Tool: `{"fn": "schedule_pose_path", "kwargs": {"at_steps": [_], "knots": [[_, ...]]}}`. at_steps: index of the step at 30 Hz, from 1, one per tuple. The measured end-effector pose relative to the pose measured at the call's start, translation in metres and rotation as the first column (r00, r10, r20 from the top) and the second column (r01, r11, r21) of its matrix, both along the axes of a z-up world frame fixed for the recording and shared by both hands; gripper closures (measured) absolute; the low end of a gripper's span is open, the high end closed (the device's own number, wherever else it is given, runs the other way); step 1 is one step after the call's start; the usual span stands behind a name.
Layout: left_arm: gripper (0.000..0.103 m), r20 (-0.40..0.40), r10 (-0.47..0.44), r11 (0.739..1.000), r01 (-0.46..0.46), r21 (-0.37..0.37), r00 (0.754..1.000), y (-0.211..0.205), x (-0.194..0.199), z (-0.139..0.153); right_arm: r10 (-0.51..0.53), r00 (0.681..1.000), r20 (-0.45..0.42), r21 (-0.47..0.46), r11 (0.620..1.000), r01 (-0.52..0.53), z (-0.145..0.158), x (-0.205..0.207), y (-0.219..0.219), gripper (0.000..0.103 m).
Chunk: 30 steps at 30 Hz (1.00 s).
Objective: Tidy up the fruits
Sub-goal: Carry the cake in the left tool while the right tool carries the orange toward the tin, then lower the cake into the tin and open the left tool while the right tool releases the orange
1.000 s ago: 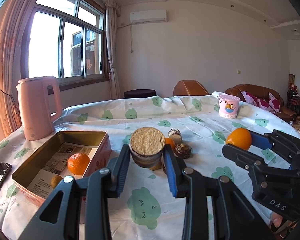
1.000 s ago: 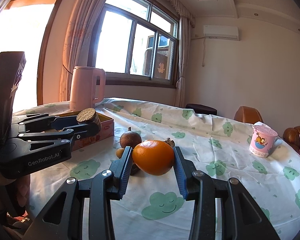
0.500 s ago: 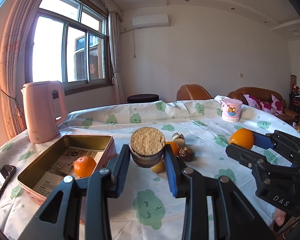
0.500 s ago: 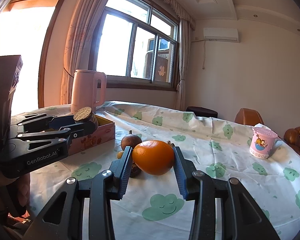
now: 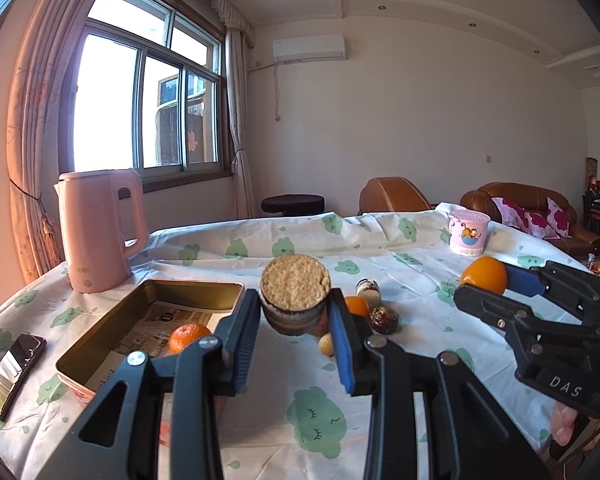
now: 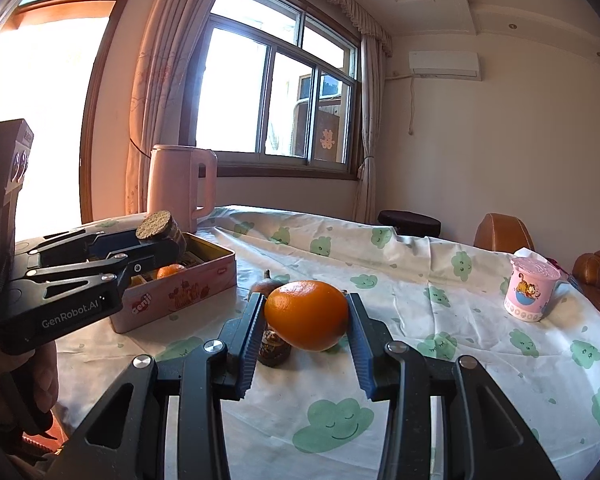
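Note:
My left gripper (image 5: 294,309) is shut on a round brown fruit (image 5: 295,286) with a flat tan face, held above the table beside an open pink tin (image 5: 152,292). One mandarin (image 5: 188,336) lies in the tin on printed paper. My right gripper (image 6: 306,314) is shut on a large orange (image 6: 306,308), lifted off the cloth. In the left wrist view that right gripper (image 5: 486,285) and its orange (image 5: 483,273) are at the right. In the right wrist view the left gripper (image 6: 160,239) hangs over the tin (image 6: 180,300).
Loose fruits lie mid-table: a small orange (image 5: 356,306), a dark brown one (image 5: 384,320), a pale one (image 5: 326,345). A pink kettle (image 5: 100,232) stands behind the tin, a phone (image 5: 14,372) to its left, and a pink cup (image 5: 468,232) at the far right.

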<state>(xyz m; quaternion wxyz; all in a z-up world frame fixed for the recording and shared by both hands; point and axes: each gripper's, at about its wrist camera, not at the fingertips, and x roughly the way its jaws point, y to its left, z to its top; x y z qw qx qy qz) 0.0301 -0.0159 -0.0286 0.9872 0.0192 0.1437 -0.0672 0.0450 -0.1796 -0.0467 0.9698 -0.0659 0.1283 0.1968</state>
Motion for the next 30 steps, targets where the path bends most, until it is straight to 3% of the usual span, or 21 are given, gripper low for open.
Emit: {"fn": "schedule_pose_path", "kwargs": {"at_steps": [17,30], "knots": [[0.067,-0.114,0.141,0.990,-0.144,-0.013,0.983,0.083,0.037,0.009,0.190,0.976,-0.106,0.046,0.982,-0.186,0.059,0.049,0.062,0.061],[0.067,-0.216,0.207,0.977,-0.212,0.000,0.954,0.127,0.072,-0.006,0.229,0.951,-0.207,0.012,0.973,-0.231,0.050,0.098,0.127,0.061]]}}
